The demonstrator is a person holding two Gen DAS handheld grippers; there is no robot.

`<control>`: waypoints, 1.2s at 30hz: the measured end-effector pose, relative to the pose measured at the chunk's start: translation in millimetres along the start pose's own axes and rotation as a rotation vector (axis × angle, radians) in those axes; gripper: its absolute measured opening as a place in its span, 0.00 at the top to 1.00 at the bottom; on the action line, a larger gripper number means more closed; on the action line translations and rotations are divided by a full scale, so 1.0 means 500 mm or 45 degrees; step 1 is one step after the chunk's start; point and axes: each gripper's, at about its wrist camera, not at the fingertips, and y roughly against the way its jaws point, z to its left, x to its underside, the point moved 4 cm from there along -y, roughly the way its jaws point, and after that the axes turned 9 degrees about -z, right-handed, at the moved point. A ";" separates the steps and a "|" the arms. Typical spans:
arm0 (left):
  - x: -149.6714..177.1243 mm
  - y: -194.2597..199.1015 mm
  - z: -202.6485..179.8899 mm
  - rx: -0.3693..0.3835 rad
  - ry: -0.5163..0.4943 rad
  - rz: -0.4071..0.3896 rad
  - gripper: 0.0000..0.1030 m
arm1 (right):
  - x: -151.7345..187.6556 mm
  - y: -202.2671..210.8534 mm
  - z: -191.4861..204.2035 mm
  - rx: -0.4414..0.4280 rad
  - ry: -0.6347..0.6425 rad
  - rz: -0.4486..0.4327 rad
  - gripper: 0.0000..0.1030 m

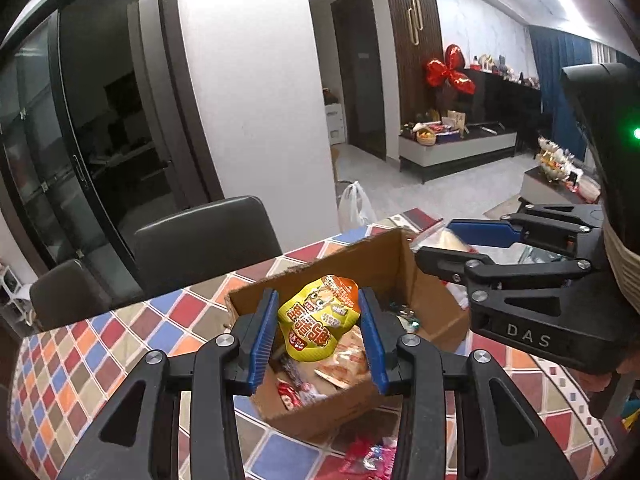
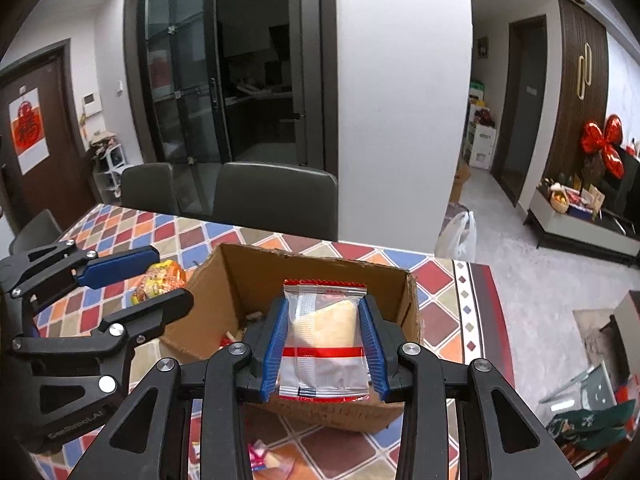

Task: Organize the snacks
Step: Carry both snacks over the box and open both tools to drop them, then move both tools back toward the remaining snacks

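Over the tiled table [image 2: 472, 312] my two jaws hang above the open cardboard box [image 2: 240, 272], my left jaws [image 1: 319, 318] clamped on a yellow snack pouch [image 1: 318, 316], my right jaws [image 2: 323, 344] clamped on a clear-wrapped cake [image 2: 324, 332] standing upright, the box directly below and ahead of both.

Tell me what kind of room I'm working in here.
Most likely a home's dining area, open to a living room. A table with a colourful diamond-patterned cloth has dark dining chairs drawn up to it, a glass sliding door stands behind them, and a low media cabinet carries household clutter.
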 end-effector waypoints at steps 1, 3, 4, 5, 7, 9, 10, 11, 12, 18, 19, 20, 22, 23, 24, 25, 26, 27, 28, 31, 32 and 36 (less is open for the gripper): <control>-0.003 -0.010 0.002 -0.010 0.004 0.009 0.61 | -0.001 -0.006 -0.002 0.008 0.002 0.006 0.64; -0.006 -0.026 0.006 -0.018 0.023 0.022 0.59 | -0.001 -0.019 -0.007 0.037 0.013 0.017 0.64; -0.007 -0.034 0.007 -0.029 0.027 0.034 0.58 | -0.005 -0.023 -0.008 0.045 0.017 0.019 0.63; -0.006 -0.038 0.009 -0.041 0.026 0.041 0.55 | -0.006 -0.025 -0.009 0.053 0.023 0.016 0.62; -0.007 -0.039 0.011 -0.079 0.018 0.040 0.42 | -0.007 -0.028 -0.011 0.081 0.041 0.021 0.50; -0.004 -0.031 0.016 -0.108 0.021 0.029 0.42 | -0.007 -0.021 -0.017 0.104 0.034 0.004 0.48; -0.001 -0.027 0.020 -0.114 0.025 0.026 0.42 | -0.004 -0.017 -0.021 0.108 0.029 0.000 0.48; 0.001 -0.021 0.022 -0.117 0.030 0.022 0.41 | -0.004 -0.016 -0.023 0.109 0.026 0.001 0.48; 0.006 -0.012 0.020 -0.121 0.035 0.016 0.41 | 0.001 -0.009 -0.024 0.109 0.022 -0.001 0.48; 0.044 0.047 0.009 -0.157 0.032 -0.009 0.41 | 0.025 0.029 -0.006 0.062 0.019 -0.020 0.48; 0.054 0.061 0.007 -0.170 0.040 -0.009 0.41 | 0.033 0.037 0.001 0.043 0.023 -0.020 0.48; 0.062 0.070 0.007 -0.165 0.053 -0.012 0.41 | 0.039 0.040 0.005 0.031 0.026 -0.020 0.48; 0.081 0.092 0.002 -0.155 0.074 -0.012 0.41 | 0.057 0.054 0.018 0.005 0.031 -0.021 0.48; 0.093 0.103 0.002 -0.157 0.084 -0.010 0.41 | 0.067 0.062 0.026 -0.011 0.031 -0.019 0.48; 0.099 0.108 0.004 -0.157 0.088 -0.008 0.41 | 0.073 0.067 0.031 -0.020 0.032 -0.018 0.48; 0.112 0.118 0.005 -0.159 0.100 -0.007 0.41 | 0.080 0.073 0.036 -0.031 0.031 -0.022 0.48; 0.125 0.128 0.004 -0.157 0.108 -0.003 0.41 | 0.092 0.081 0.044 -0.045 0.035 -0.021 0.48; 0.137 0.135 0.005 -0.161 0.113 0.000 0.41 | 0.100 0.086 0.050 -0.054 0.041 -0.020 0.48; 0.150 0.143 0.005 -0.166 0.120 0.002 0.41 | 0.109 0.090 0.057 -0.061 0.048 -0.019 0.48; 0.186 0.163 0.000 -0.176 0.127 0.022 0.41 | 0.140 0.102 0.085 -0.086 0.083 -0.009 0.48; 0.196 0.169 -0.003 -0.179 0.127 0.029 0.41 | 0.151 0.105 0.094 -0.098 0.092 -0.003 0.48; 0.243 0.191 -0.006 -0.196 0.133 0.046 0.41 | 0.188 0.120 0.125 -0.119 0.130 0.005 0.48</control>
